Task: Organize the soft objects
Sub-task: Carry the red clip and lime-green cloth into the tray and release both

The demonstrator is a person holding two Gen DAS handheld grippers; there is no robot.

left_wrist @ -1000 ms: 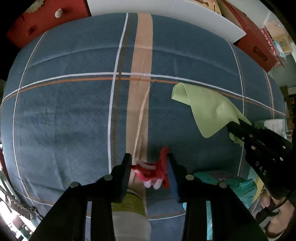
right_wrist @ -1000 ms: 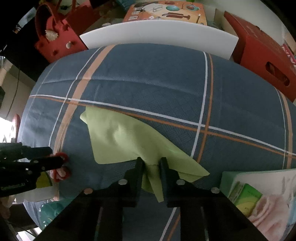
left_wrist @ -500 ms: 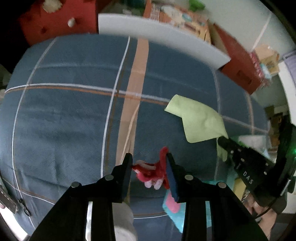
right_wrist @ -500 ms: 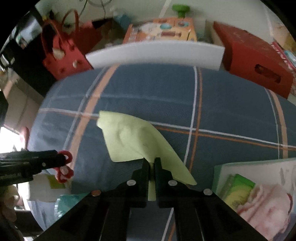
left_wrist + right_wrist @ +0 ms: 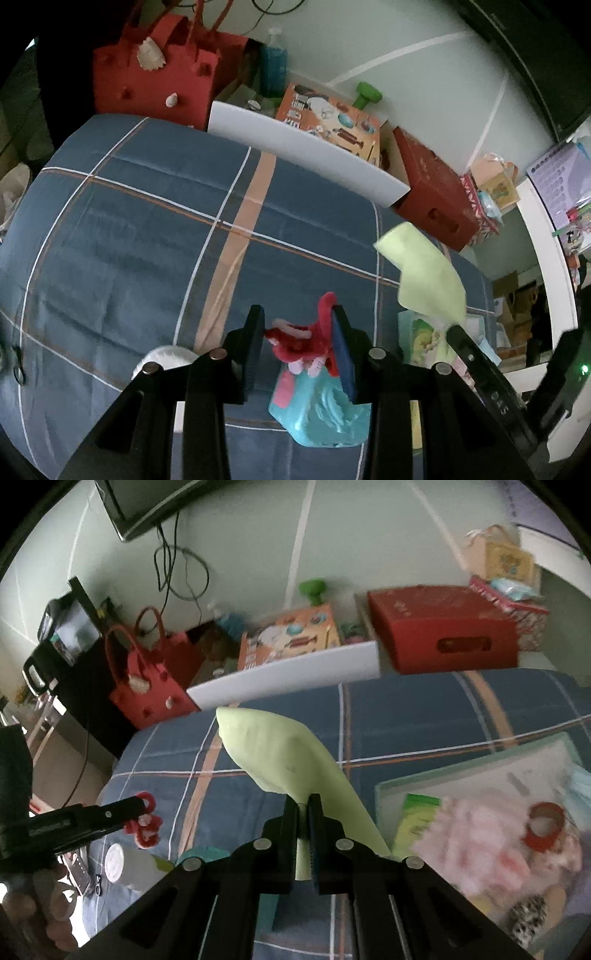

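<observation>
The left gripper (image 5: 297, 332) is clamped on a small red plush toy (image 5: 306, 341) with pink-white trim, held between its two pads above the blue plaid bedspread (image 5: 129, 240). Just below the toy in the left wrist view lies a teal plush object (image 5: 325, 410) with a pink patch, and a white round-capped container (image 5: 168, 360) sits beside the left finger. From the right wrist view the same toy (image 5: 146, 821) shows at the tip of the left gripper (image 5: 125, 814), lifted off the bed.

The right gripper (image 5: 303, 812) is closed tight on a light green cloth (image 5: 291, 768), pinching it near one edge; the rest of the cloth billows up and forward in the air, clear of the bedspread (image 5: 424, 716). In the left wrist view the cloth (image 5: 424, 277) hangs from the right gripper (image 5: 452, 330), whose side carries white lettering too blurred to read.

To the right of the cloth sits a pale green bin (image 5: 480, 764) holding a pink fluffy item (image 5: 480, 842), a green packet (image 5: 417, 819) and a red ring-shaped piece (image 5: 545, 825); print on the packet is illegible.

Beyond the bed stand a red felt tote bag (image 5: 147, 686), a white board (image 5: 288, 672), an orange toy box (image 5: 288, 635) printed with pictures whose text cannot be read, and a red cardboard box (image 5: 443, 627).
</observation>
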